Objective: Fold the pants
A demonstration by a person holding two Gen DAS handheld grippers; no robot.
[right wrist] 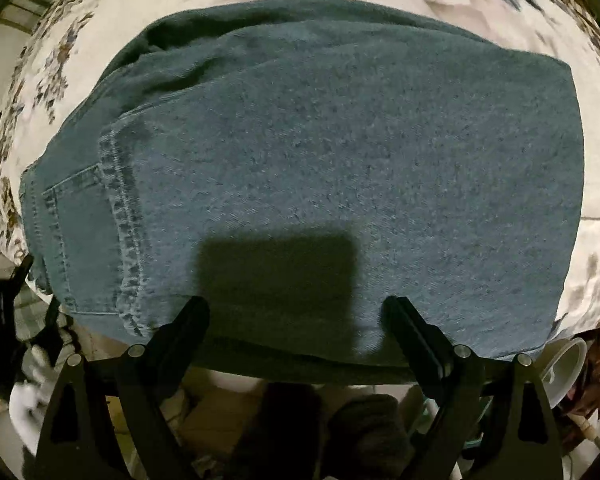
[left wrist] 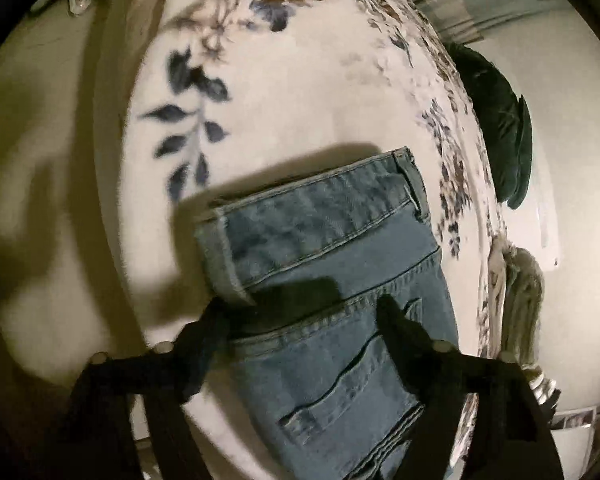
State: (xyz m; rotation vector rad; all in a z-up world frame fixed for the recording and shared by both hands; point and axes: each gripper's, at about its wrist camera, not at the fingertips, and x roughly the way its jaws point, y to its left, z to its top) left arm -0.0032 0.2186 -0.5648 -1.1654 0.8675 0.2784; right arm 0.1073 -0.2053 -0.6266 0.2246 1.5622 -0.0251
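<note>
Folded blue jeans (left wrist: 332,248) lie on a bed with a white floral cover (left wrist: 300,92). A leg hem is folded over near the waistband, and a back pocket shows below it. My left gripper (left wrist: 304,306) is open and straddles the near part of the folded jeans. Its left finger (left wrist: 208,332) sits at the denim's edge beside the hem; its right finger (left wrist: 400,328) lies over the pocket area. In the right wrist view the jeans (right wrist: 340,140) fill the frame as a broad flat panel. My right gripper (right wrist: 296,307) points straight down, open, above their near edge.
A dark green cushion (left wrist: 504,132) lies past the bed's right edge on a pale floor. In the right wrist view the bed's near edge drops to clutter on the floor, with a clear plastic cup (right wrist: 564,364) at the right and white items at the left.
</note>
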